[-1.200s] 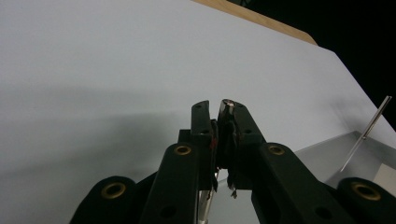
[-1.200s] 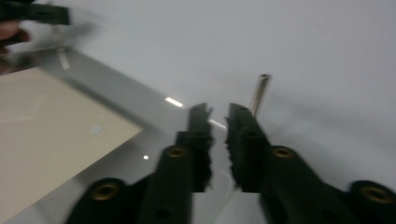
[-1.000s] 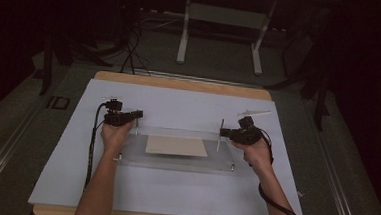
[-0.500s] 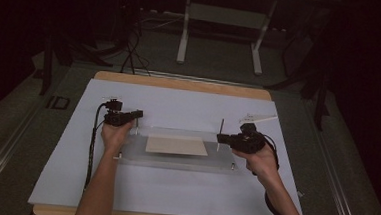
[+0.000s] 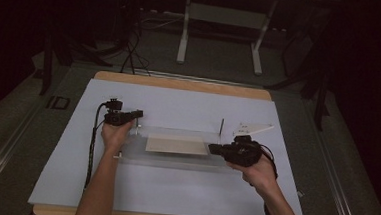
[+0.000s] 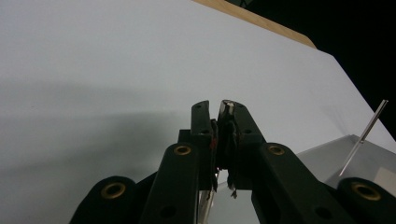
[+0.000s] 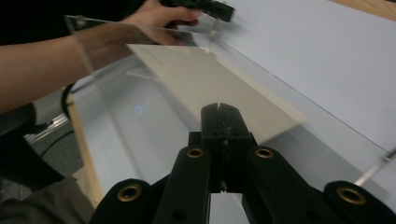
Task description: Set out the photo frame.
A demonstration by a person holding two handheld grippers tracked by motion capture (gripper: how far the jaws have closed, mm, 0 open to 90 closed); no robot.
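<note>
A clear acrylic plate [image 5: 131,149] stands raised on small posts over the pale table cover, with a tan sheet [image 5: 176,144] lying on it. A thin metal rod [image 5: 221,127] stands upright at the plate's far right corner. My left gripper [image 5: 139,113] rests at the far left corner, pointing right. Its jaws are together [image 6: 217,105], with a small bright speck at the tip that I cannot identify. My right gripper [image 5: 212,149] hovers over the plate's right end, pointing left. Its jaws are shut with nothing between them [image 7: 219,109], aimed along the tan sheet [image 7: 205,84].
The pale sheet [image 5: 173,191] covers a wooden table whose edge [image 5: 180,83] shows at the back. Cables trail from both grippers. Beyond the table lie a dark floor, cables and a white stand [image 5: 185,42]. Bare cover lies in front of and behind the plate.
My right gripper has drawn back from the plate's far right corner toward the person and risen a little. The rod stays upright. My left hand has not moved.
</note>
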